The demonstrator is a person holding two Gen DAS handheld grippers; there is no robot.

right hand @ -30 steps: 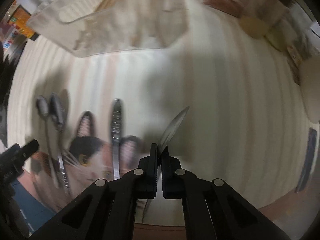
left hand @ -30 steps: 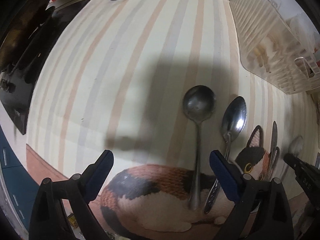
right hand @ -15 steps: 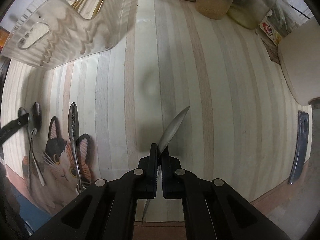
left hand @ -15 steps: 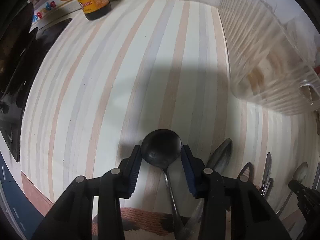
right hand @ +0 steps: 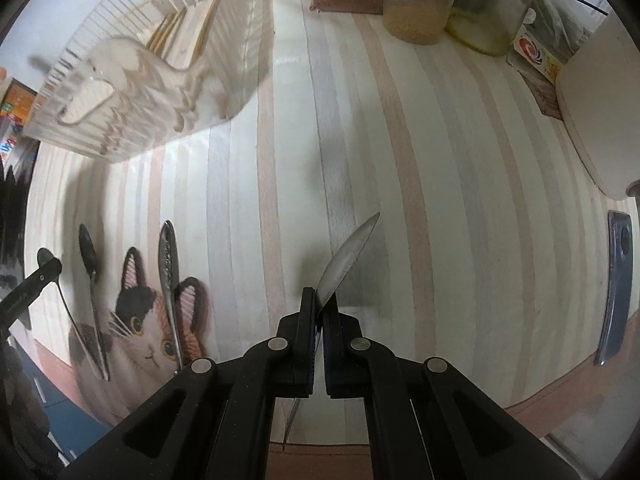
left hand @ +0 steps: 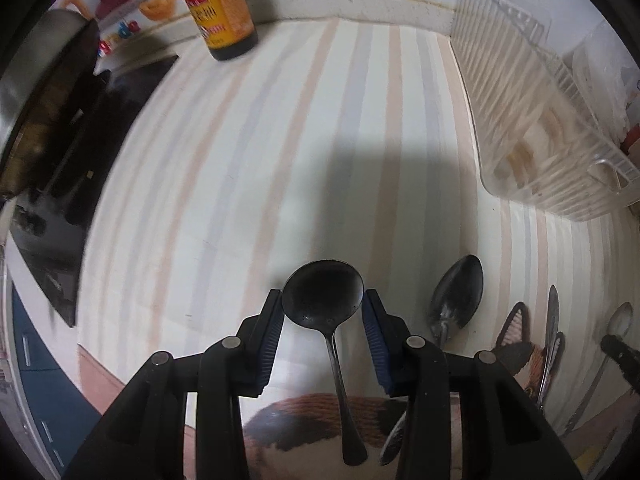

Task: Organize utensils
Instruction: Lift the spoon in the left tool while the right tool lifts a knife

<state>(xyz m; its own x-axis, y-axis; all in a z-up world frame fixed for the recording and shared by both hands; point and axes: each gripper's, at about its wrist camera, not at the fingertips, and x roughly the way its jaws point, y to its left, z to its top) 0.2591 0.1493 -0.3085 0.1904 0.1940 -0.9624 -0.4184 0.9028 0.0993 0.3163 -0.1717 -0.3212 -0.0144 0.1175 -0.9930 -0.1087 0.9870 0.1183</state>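
Observation:
My left gripper [left hand: 323, 316] is shut on the bowl of a round metal soup spoon [left hand: 322, 298], its handle hanging back toward me above the cat mat. An oval spoon [left hand: 458, 298] lies on the striped cloth just right of it, with a slotted utensil [left hand: 552, 320] and another spoon [left hand: 618, 322] farther right. My right gripper [right hand: 319, 300] is shut on a table knife [right hand: 350, 254], blade pointing up and right above the cloth. The clear utensil rack [right hand: 132, 80] stands at the far left in the right wrist view, holding chopsticks; it also shows in the left wrist view [left hand: 532, 120].
A sauce bottle [left hand: 218, 8] stands at the back by the wall and a dark stove [left hand: 52, 160] is at the left. Jars [right hand: 420, 0], a white appliance [right hand: 600, 100] and a blue phone-like object [right hand: 616, 280] are at the right.
My left gripper moved forward and closed on the round spoon's bowl, then lifted it off the mat. My right gripper kept its hold on the knife and rose higher above the table.

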